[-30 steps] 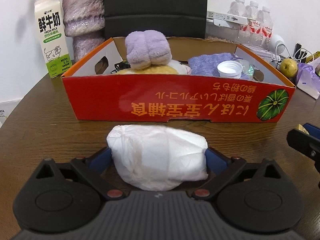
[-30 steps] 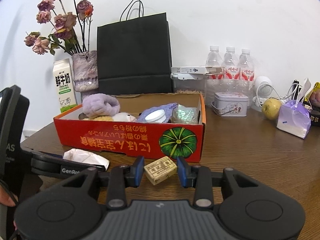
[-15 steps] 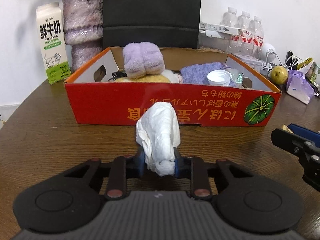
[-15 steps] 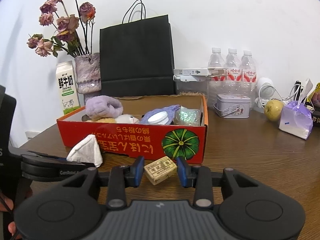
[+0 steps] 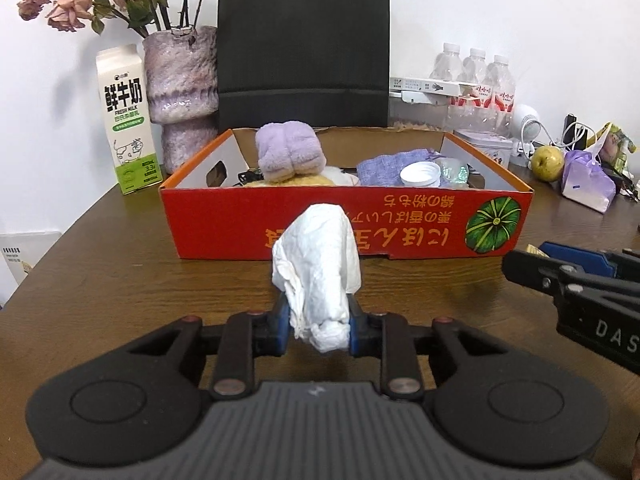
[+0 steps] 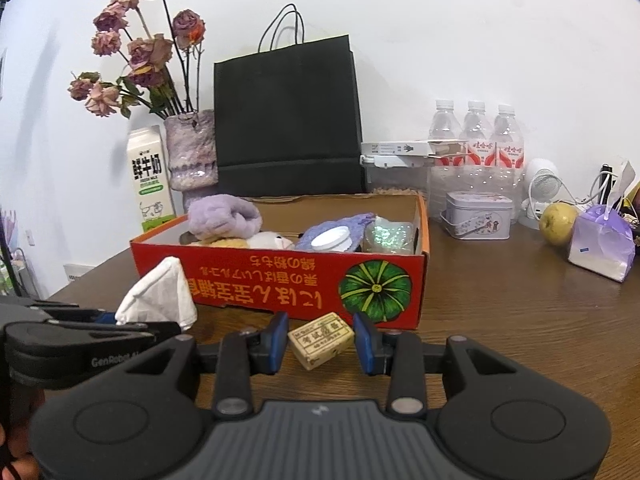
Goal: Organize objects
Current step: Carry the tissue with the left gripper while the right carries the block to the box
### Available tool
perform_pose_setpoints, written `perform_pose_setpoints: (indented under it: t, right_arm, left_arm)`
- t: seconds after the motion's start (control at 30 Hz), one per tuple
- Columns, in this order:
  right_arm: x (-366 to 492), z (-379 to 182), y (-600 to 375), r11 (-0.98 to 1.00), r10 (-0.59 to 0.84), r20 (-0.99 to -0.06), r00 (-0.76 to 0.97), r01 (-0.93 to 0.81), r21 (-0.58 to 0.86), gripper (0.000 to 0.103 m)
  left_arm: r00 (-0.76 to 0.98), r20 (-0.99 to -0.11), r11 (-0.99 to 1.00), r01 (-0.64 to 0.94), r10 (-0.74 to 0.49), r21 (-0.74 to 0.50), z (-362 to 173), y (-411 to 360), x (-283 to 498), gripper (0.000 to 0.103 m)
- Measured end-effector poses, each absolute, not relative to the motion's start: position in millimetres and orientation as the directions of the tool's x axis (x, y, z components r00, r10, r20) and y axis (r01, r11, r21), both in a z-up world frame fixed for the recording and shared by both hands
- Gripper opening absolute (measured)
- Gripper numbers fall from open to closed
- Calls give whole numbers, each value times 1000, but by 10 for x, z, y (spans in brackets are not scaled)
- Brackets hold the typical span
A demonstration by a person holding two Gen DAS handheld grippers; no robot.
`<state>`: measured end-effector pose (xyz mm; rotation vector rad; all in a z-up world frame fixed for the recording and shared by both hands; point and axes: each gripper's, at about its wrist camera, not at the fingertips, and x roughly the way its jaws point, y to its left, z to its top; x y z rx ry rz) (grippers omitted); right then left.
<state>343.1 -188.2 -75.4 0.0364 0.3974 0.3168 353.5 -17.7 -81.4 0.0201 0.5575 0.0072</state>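
holding purple towel (image 5: 289,151), white lid (image 5: 419,174): red box (image 5: 224,220).

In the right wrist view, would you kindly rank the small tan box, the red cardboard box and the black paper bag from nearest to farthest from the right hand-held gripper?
1. Small tan box, between its fingers.
2. Red cardboard box, just beyond.
3. Black paper bag, against the wall.

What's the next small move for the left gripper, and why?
Probably lift and carry forward over the red box wall. The left gripper is shut on the crumpled tissue, which sits in front of the box, below its rim.
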Motion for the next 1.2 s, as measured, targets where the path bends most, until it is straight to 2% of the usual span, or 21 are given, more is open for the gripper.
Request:
perform_pose_setpoints:
  t: [0.63, 0.87, 1.2]
  right_arm:
    - [3256, -501, -1923, 940, 342, -298, 891, -326, 103, 34]
    - [3313, -301, -1876, 944, 330, -268, 905, -317, 92, 34]
    - [3542, -107, -1741, 948, 318, -226, 921, -302, 103, 34]
  left_arm:
    - [904, -426, 999, -22, 30, 23, -598, -332, 3119, 27]
    - [925, -379, 999, -40, 41, 10, -386, -399, 3156, 27]
    - [930, -363, 997, -76, 61, -27, -222, -322, 3381, 27]
